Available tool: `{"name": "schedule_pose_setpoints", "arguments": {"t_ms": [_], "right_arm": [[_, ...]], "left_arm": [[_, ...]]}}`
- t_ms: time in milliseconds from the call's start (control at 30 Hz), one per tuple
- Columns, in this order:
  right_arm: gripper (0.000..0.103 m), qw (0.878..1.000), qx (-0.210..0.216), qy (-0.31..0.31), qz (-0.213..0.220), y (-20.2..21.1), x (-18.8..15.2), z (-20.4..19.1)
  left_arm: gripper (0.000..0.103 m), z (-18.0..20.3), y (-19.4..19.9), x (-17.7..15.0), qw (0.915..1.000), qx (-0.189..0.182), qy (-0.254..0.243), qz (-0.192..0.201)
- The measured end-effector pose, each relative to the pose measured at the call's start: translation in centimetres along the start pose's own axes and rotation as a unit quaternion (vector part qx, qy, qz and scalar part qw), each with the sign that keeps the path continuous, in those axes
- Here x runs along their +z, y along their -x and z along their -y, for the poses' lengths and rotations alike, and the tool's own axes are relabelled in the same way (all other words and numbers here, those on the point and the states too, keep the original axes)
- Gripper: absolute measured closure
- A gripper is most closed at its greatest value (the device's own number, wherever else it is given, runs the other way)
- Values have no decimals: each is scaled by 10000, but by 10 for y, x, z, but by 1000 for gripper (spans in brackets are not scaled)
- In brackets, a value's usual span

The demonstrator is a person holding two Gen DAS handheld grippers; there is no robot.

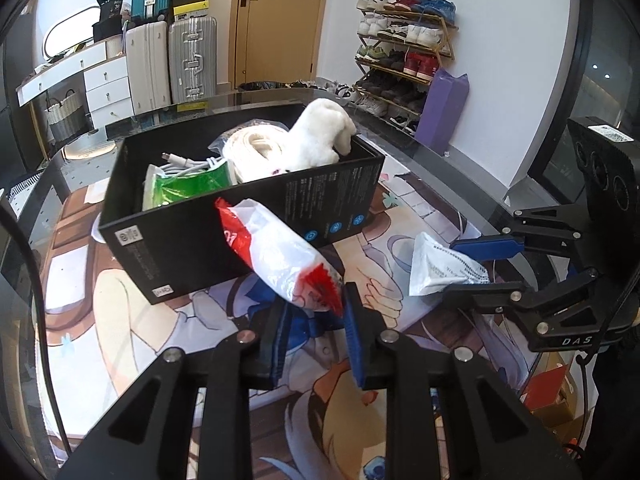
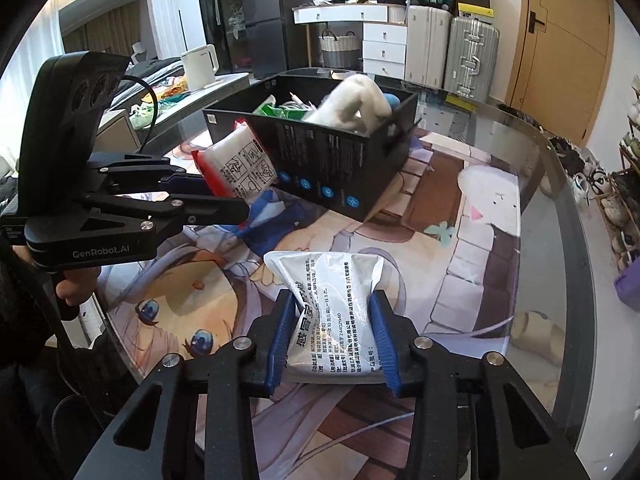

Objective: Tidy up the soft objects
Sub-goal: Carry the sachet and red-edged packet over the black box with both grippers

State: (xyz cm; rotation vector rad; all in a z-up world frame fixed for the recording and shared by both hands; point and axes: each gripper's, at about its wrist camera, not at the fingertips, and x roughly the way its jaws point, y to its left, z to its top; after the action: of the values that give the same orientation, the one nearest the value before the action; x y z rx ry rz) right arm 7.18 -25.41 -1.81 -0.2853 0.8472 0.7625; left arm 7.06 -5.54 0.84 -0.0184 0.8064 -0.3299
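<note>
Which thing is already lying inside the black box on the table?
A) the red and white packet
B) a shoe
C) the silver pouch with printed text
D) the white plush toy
D: the white plush toy sits in the black box beside a green packet, while the left gripper holds the red and white packet outside it and the right gripper grips the silver pouch.

The black box [image 1: 248, 200] stands across the far middle of the table [image 2: 560, 216], its inside crowded by a white plush toy [image 1: 320, 136] and packets; open mat [image 2: 460, 240] lies to its right and near side
</note>
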Motion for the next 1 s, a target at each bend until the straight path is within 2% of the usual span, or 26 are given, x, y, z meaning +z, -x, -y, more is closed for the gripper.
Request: {"name": "schedule_pose_setpoints", "arguments": {"t_ms": [133, 500, 700, 1000], "right_arm": [[64, 9998, 59, 26, 172, 11, 1, -4], [64, 9944, 46, -85, 1055, 49, 19, -12], [64, 9926, 82, -116, 1206, 49, 33, -14], [64, 9911, 127, -184, 1313, 40, 60, -17]], "left_arm": [[80, -4, 4, -2, 10000, -6, 33, 69], [80, -10, 25, -2, 9992, 36, 32, 406], [80, -14, 40, 5, 9978, 46, 4, 661], [80, -13, 45, 15, 9965, 73, -43, 833]]}}
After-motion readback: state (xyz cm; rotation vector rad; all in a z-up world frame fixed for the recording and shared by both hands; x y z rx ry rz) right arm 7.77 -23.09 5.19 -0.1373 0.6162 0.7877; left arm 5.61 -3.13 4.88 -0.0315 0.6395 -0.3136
